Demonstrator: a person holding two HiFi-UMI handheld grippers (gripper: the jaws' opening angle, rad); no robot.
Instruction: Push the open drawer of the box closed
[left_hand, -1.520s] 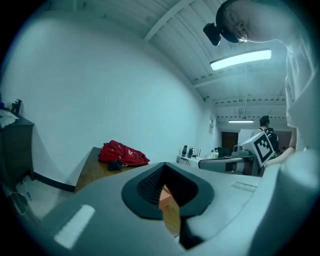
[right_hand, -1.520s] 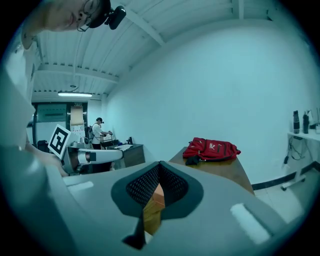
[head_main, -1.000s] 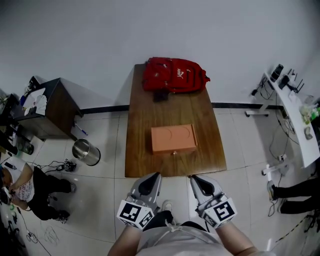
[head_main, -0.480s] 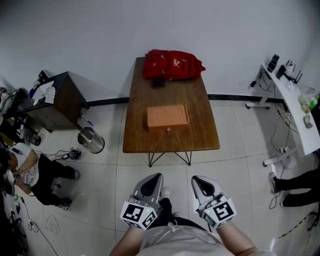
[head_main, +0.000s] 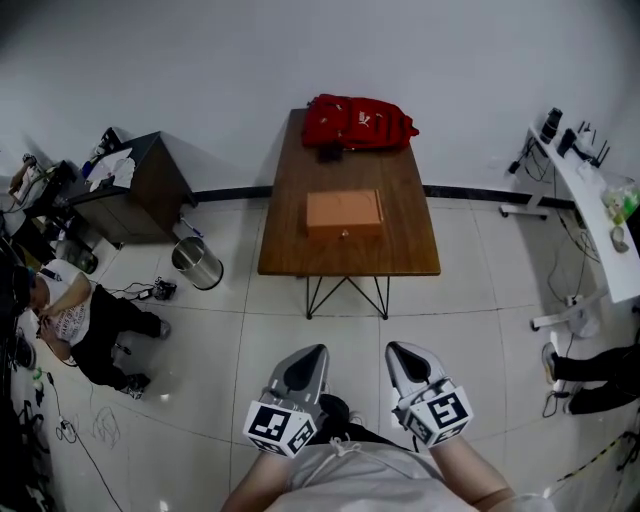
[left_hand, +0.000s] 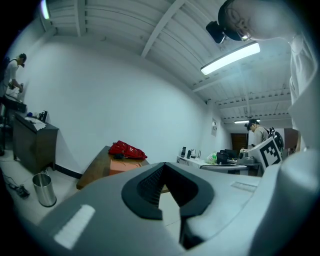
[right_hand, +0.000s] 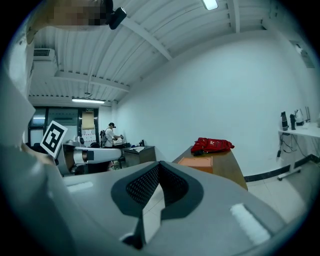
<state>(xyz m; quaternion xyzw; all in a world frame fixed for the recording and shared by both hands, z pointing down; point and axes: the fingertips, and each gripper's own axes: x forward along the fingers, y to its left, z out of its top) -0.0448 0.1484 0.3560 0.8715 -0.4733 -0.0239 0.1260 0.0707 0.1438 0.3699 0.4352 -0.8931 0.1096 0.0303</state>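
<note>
person (head_main: 345, 487) backed off | table (head_main: 400, 250), box (head_main: 343, 212) farther away | table legs (head_main: 345, 295) now visible

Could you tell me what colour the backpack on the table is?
The backpack is red, clearest in the head view.

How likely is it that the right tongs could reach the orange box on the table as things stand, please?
Probably not. The right tongs sit close to the person's body, with open tiled floor between them and the wooden table bearing the orange box; stepping forward seems needed.
</note>
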